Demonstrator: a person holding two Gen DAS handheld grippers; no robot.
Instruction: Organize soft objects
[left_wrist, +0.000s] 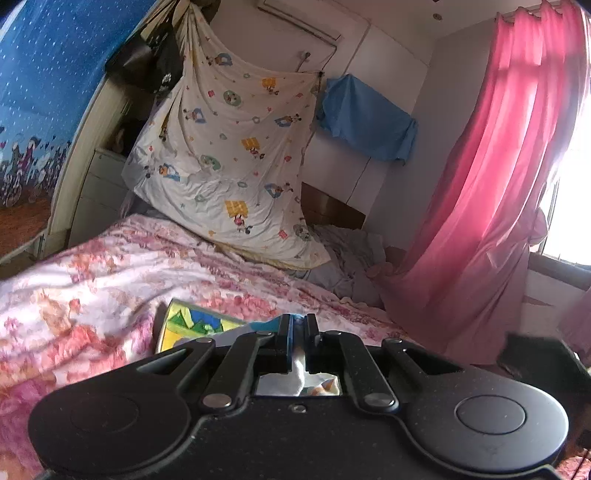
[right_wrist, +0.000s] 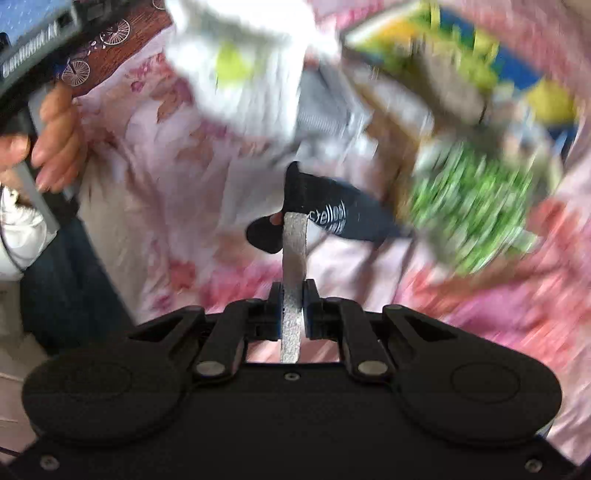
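In the left wrist view my left gripper (left_wrist: 298, 325) is shut on a white cloth (left_wrist: 300, 373) that shows between the jaws, above the pink floral bedspread (left_wrist: 110, 280). In the right wrist view my right gripper (right_wrist: 293, 295) is shut on a grey strap (right_wrist: 294, 258) joined to a black sock-like piece with white lettering (right_wrist: 332, 210), held above the bedspread (right_wrist: 166, 184). The same white cloth (right_wrist: 240, 66) hangs at the upper left from the left gripper, held by a hand (right_wrist: 55, 129). The view is blurred.
A colourful printed bag or mat (left_wrist: 192, 325) lies on the bed by my left gripper; it also shows blurred in the right wrist view (right_wrist: 461, 74). A cartoon-print sheet (left_wrist: 229, 147) hangs at the bed's head. A pink curtain (left_wrist: 498, 184) hangs at the right by the window.
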